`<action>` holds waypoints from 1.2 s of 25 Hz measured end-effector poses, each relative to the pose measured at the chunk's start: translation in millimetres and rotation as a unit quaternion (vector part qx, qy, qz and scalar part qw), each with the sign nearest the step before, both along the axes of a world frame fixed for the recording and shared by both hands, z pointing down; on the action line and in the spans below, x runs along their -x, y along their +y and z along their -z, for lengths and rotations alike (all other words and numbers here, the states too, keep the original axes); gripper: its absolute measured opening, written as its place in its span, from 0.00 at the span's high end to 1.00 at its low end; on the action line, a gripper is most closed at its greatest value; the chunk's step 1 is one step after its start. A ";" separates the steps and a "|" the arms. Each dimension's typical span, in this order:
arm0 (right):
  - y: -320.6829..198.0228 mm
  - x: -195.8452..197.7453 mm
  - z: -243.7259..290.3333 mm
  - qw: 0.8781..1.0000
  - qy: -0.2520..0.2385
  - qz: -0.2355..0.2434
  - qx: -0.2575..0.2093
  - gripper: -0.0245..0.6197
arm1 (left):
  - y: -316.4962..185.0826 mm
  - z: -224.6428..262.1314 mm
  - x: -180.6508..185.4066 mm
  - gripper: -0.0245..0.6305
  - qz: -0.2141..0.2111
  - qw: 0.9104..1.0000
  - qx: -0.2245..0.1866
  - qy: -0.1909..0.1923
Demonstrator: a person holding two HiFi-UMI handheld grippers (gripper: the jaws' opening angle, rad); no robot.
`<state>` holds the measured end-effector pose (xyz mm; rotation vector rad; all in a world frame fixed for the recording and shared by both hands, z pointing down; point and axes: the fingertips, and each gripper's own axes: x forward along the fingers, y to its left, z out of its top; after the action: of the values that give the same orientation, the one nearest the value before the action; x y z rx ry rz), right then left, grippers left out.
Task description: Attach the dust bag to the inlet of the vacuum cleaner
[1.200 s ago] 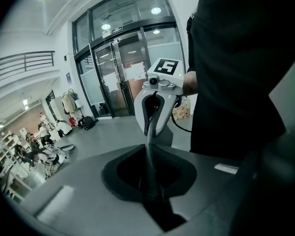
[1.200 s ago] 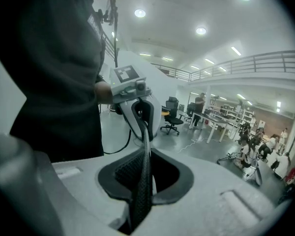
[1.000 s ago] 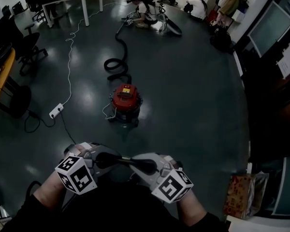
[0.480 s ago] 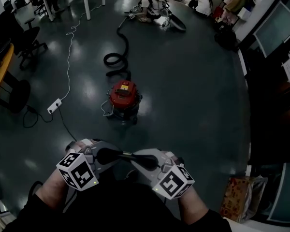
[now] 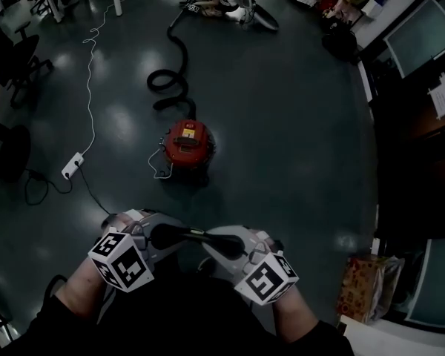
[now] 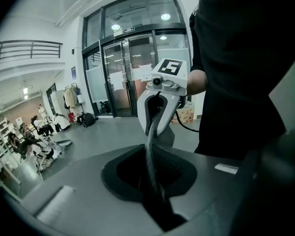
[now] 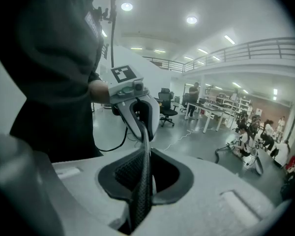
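While the dust bag (image 7: 141, 181) is stretched between the two grippers, the red vacuum cleaner (image 5: 187, 143) stands on the floor well ahead.
Left gripper (image 5: 163, 237) and right gripper (image 5: 219, 247) each have their fingers nearly closed, pinching the bag's thin woven edge; the left pair has just eased open a touch. The bag looks light, limp and likely to sag or slip, so holding its rim taut at opposite ends seems the soundest grip for fitting it.
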<state>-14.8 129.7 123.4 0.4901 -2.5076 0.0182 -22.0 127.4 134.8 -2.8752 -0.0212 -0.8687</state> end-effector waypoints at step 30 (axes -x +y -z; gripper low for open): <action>-94.2 -4.4 -161.1 0.997 -0.001 -0.004 0.075 0.90 | -93.9 -157.2 -2.6 0.89 0.075 0.995 0.068 -0.008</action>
<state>-10.3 35.4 284.5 0.4372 -2.4822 0.2090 -19.4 33.5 292.0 -3.0285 0.1428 -0.9507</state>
